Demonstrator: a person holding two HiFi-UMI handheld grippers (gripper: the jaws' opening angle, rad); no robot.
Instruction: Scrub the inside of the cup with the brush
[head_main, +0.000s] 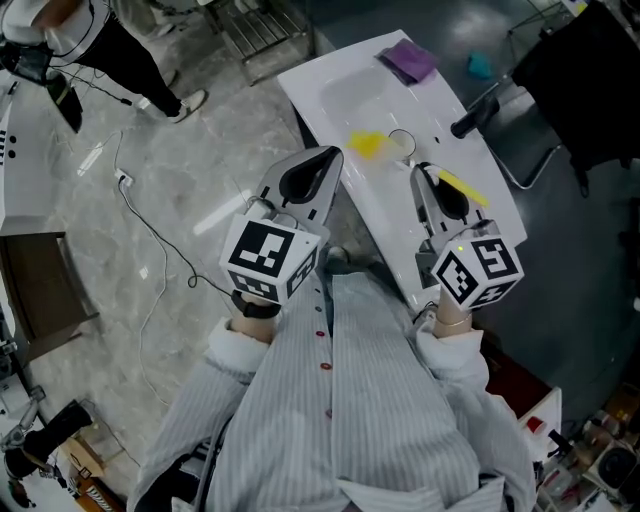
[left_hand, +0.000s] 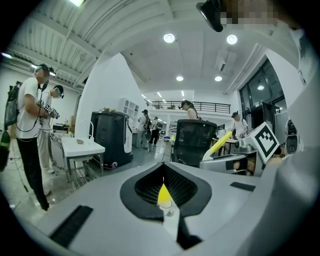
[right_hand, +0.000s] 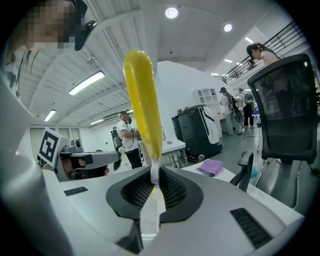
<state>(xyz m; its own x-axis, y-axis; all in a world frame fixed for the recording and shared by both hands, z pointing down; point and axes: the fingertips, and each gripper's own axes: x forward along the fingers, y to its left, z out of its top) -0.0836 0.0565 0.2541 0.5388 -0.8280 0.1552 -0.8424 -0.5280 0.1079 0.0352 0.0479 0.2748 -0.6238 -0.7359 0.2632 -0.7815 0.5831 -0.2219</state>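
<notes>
Round ceiling lights (left_hand: 169, 38) and a strip lamp (right_hand: 86, 82) light the hall brightly and evenly. The head view is dimmer, with sheen on the white counter (head_main: 340, 90) and floor (head_main: 90, 250). Both gripper views bow outward into black corners; the brush (right_hand: 142, 100) looks soft up close.

Table (head_main: 350, 90) ahead of you: cloth (head_main: 408, 60) at its far end, cup (head_main: 401, 145) mid-table, chair (head_main: 580, 90) off its right side. Your right gripper (head_main: 425, 170) over the near part, brush (head_main: 462, 187) in its jaws; left gripper (head_main: 328, 158) at the table's left edge.

The right tool (head_main: 421, 170) holds a yellow brush (head_main: 463, 187) over the white table (head_main: 350, 90).
</notes>
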